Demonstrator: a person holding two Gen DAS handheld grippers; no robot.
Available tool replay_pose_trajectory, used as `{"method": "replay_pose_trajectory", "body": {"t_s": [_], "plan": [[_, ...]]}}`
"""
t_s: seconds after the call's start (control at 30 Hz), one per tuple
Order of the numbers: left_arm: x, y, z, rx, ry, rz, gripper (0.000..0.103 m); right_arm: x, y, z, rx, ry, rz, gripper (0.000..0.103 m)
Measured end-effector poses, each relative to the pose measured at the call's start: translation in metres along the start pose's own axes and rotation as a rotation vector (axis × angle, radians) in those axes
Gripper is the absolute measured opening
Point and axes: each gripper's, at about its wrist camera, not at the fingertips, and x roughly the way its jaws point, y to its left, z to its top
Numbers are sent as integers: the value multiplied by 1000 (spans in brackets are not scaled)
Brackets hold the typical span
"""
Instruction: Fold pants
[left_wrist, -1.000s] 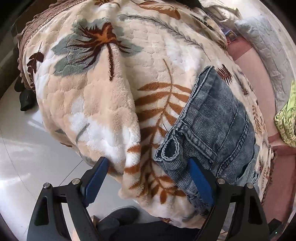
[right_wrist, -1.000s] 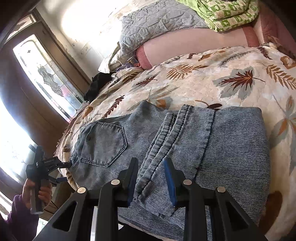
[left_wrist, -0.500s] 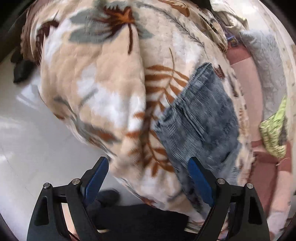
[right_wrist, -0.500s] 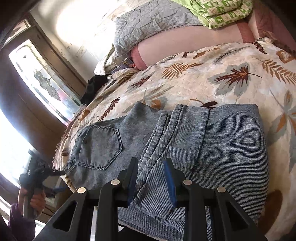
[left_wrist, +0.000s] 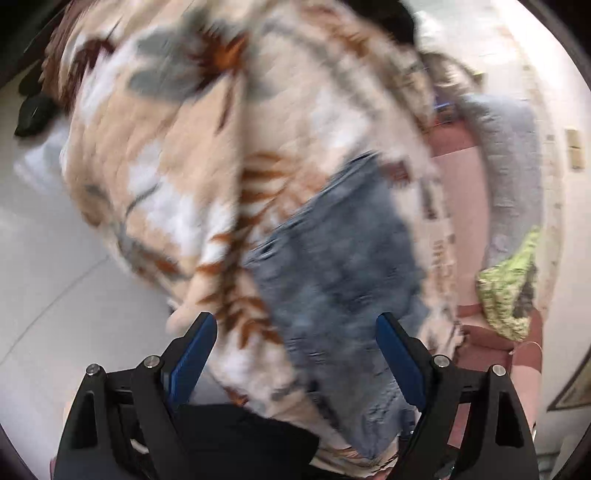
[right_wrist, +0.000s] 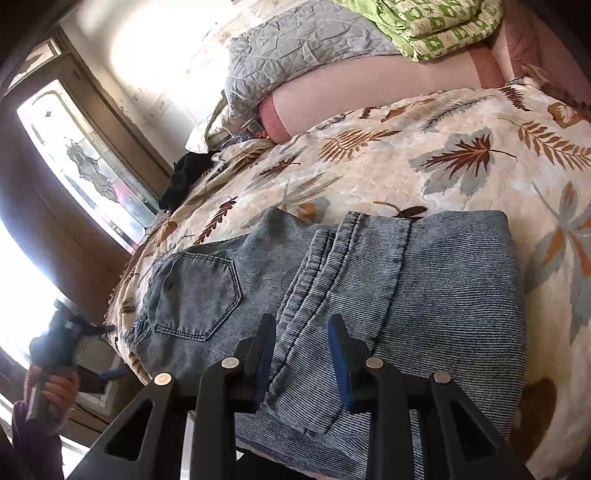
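1 pair of folded pants on 1 leaf-print blanket, 2 grippers.

At far left the left gripper hangs off the bed edge, jaws spread wide, seemingly holding nothing in the blurred view. The right gripper points low over the denim, jaws narrowly parted astride a hem.
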Motion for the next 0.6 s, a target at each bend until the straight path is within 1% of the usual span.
{"method": "replay_pose_trajectory", "body": {"t_s": [0.07,0.1,0.13,0.2,0.3,0.4,0.47,0.6], "plan": [[2,-8,3,31,-23,-14,88,3,2,0,-3,9,3,32],[9,-9,5,31,-15,-7,88,5,4,0,-11,14,2,32],[19,-5,6,7,9,-2,88,6,6,-1,-19,14,0,32],[37,8,6,-55,52,-22,88,6,10,-2,-42,13,-8,32],[50,20,10,-104,39,-53,87,7,12,-4,-64,16,-26,32],[53,17,14,-96,29,-75,87,8,7,-4,-48,19,-31,32],[48,11,18,-81,7,-114,87,9,6,-5,-42,24,-30,32],[45,-5,22,-7,-17,-109,87,15,6,-5,-39,39,-34,32]]}}
